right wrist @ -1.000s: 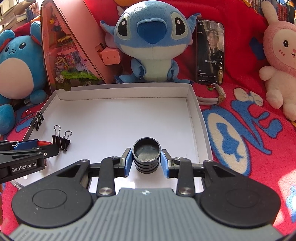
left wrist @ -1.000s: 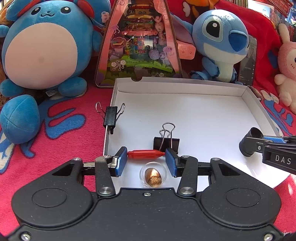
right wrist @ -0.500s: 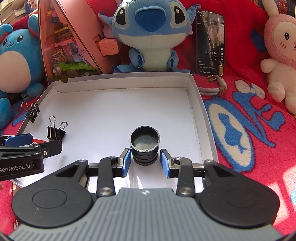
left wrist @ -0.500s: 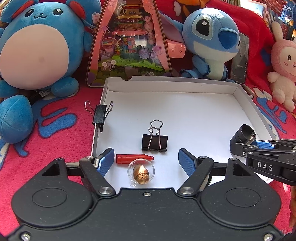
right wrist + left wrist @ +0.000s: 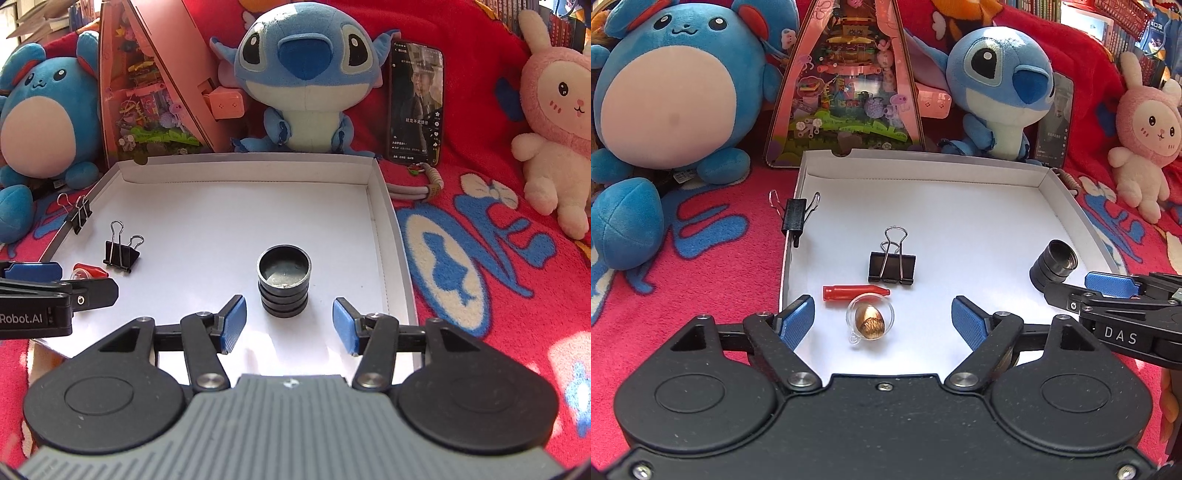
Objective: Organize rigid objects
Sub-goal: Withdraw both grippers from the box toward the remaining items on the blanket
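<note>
A white shallow box (image 5: 923,177) (image 5: 380,206) lies on a red blanket. In it lie a red bullet-shaped piece (image 5: 855,292), a clear ball with a gold egg inside (image 5: 870,319) and a black binder clip (image 5: 892,266) (image 5: 121,252). My left gripper (image 5: 882,319) is open and empty just behind the red piece and the ball. A black ribbed cylinder (image 5: 283,280) (image 5: 1053,263) stands upright near the box's right side. My right gripper (image 5: 289,323) is open and empty, its pads either side of the cylinder and a little short of it.
A second binder clip (image 5: 795,216) (image 5: 78,216) is clipped on the box's left wall. Plush toys (image 5: 668,92) (image 5: 306,81) (image 5: 554,118), a pink triangular toy box (image 5: 846,92) and a phone (image 5: 415,103) ring the far side.
My left gripper opened, let go of the red piece and drew back. My right gripper opened, let go of the black cylinder, which now stands in the box, and drew back.
</note>
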